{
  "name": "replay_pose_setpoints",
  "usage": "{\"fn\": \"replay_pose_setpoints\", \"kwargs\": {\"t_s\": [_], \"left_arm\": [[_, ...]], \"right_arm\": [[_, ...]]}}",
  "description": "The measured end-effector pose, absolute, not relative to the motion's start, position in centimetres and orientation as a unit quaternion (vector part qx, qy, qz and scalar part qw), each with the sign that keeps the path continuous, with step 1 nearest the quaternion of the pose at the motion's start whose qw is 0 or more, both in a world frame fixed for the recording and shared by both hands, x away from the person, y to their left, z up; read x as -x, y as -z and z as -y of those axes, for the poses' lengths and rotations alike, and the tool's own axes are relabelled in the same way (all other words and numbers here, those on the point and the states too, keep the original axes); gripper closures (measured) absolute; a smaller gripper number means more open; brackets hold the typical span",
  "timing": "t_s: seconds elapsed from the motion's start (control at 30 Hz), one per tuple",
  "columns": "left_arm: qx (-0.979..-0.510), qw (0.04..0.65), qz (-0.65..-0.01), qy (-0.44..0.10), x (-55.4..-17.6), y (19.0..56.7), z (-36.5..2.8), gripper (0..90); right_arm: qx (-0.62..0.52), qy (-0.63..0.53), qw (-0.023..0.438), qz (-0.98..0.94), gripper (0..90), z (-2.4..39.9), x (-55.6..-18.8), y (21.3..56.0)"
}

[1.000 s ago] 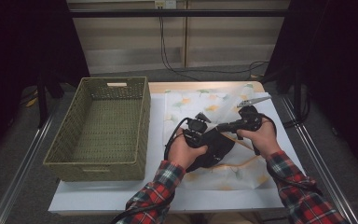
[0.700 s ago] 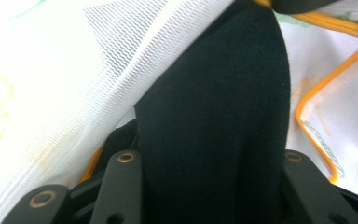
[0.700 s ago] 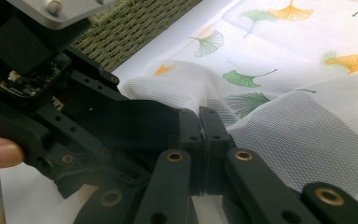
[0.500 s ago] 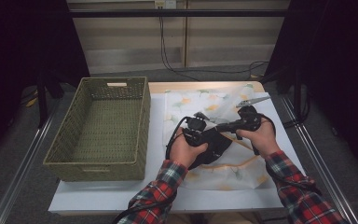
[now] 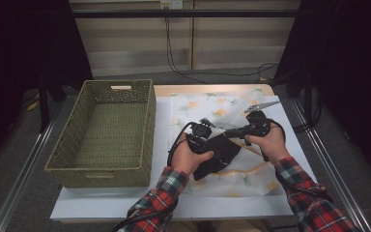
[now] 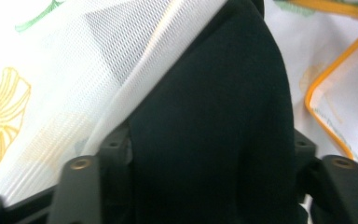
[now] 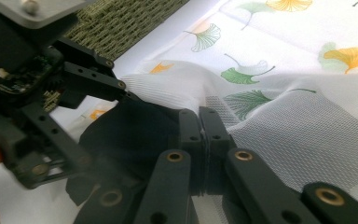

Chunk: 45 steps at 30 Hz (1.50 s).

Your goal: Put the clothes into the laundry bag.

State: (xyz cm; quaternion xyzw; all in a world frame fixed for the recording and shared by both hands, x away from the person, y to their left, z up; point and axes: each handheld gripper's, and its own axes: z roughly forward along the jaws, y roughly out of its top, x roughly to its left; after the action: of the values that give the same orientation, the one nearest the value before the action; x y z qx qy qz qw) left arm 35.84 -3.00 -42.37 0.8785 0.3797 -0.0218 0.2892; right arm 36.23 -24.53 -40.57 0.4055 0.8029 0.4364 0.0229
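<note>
Your left gripper (image 5: 207,140), right of basket (image 5: 104,128), jaws just widening around black cloth (image 6: 214,126); your right gripper (image 7: 204,140) clamped on mesh bag (image 7: 298,126).

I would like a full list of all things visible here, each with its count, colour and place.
basket: 1, olive green woven, left part of the table, nothing seen inside.
mesh bag: 1, white with green and yellow leaf print and orange trim, right of the basket, its edge lifted.
black cloth: 1, black, at the lifted edge of the mesh bag, between the jaws of the left claw.
table: 1, white top, under everything.
cables: several, black, on the floor behind the table.
sleeves: 2, red plaid, coming in from the bottom edge.
left claw: 1, black, jaws just opening around the black cloth.
right claw: 1, black, shut on the mesh bag edge.
</note>
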Motion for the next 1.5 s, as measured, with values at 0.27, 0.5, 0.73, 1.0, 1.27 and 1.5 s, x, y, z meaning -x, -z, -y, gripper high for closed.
{"fn": "replay_pose_setpoints", "kwargs": {"t_s": [0.27, 0.5, 0.73, 1.0, 1.27, 1.5], "left_arm": [[-0.885, 0.289, -0.365, 0.020, -35.4, 42.0, 2.2, 19.6], [-0.889, 0.279, -0.362, 0.017, -35.4, 41.6, 1.5, 17.6], [-0.892, 0.275, -0.358, 0.025, -35.3, 41.8, 1.2, 19.9], [-0.897, 0.269, -0.349, 0.044, -35.0, 42.5, 1.3, 28.3], [-0.898, 0.251, -0.358, 0.051, -34.7, 42.8, 1.7, 47.6], [-0.891, 0.242, -0.379, 0.066, -34.6, 42.9, 1.8, 63.6]], "right_arm": [[-0.408, -0.435, 0.022, -0.802, 90.0, 24.6, -36.3, 40.7], [-0.410, -0.434, 0.022, -0.802, 90.0, 24.6, -36.3, 40.6], [-0.410, -0.433, 0.021, -0.803, 90.0, 24.6, -36.4, 40.6], [-0.411, -0.433, 0.022, -0.802, 90.0, 24.7, -36.4, 40.6], [-0.413, -0.433, 0.022, -0.801, 90.0, 24.7, -36.4, 40.6], [-0.412, -0.432, 0.023, -0.802, 90.0, 24.7, -36.4, 40.6]]}}
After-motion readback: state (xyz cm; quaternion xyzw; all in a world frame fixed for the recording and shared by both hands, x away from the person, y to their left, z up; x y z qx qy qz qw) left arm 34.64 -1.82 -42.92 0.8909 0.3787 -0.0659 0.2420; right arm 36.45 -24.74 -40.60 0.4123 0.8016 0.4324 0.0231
